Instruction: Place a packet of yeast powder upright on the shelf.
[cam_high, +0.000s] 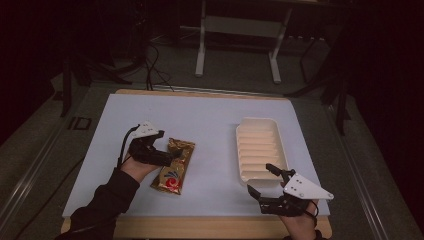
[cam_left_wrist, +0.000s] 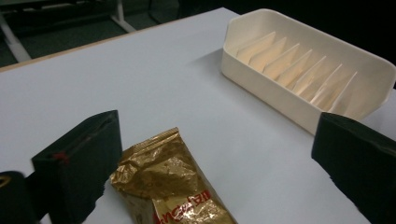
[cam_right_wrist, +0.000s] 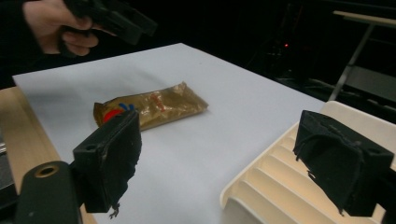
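the gold snack packet (cam_high: 173, 166) lies flat on the pale desk (cam_high: 210, 125), left of the middle, with its crimped top end pointing away from the person and its red-and-blue print toward the near edge. the left gripper (cam_high: 167, 156) is right at it, coming in from the packet's left side, and its fingers stand apart. in the left gripper view the packet's crinkled end (cam_left_wrist: 159, 172) sits between them with one black finger (cam_left_wrist: 79, 163) just beside the foil and the other (cam_left_wrist: 359, 163) well off to the side (so nothing is pinched yet, as far as i can see).

the white ribbed tray (cam_high: 260, 150) rests on the right half of the desk, long side running away from the person, and its slots look empty. the right gripper (cam_high: 264, 180) hovers at the tray's near end, fingers spread wide, gripping nothing. from its own camera one finger (cam_right_wrist: 109, 154) hangs over bare desk and the other (cam_right_wrist: 341, 158) over the tray's ridges (cam_right_wrist: 280, 186), with the packet (cam_right_wrist: 149, 108) lying farther off, and the person's left hand (cam_right_wrist: 58, 25) above it.

my read is that the work is barely begun: the packet is on the desk, not lifted, and apart from the tray. what looks left is closing on the foil, carrying it across, and setting it into the tray, which the right gripper seems placed to steady.
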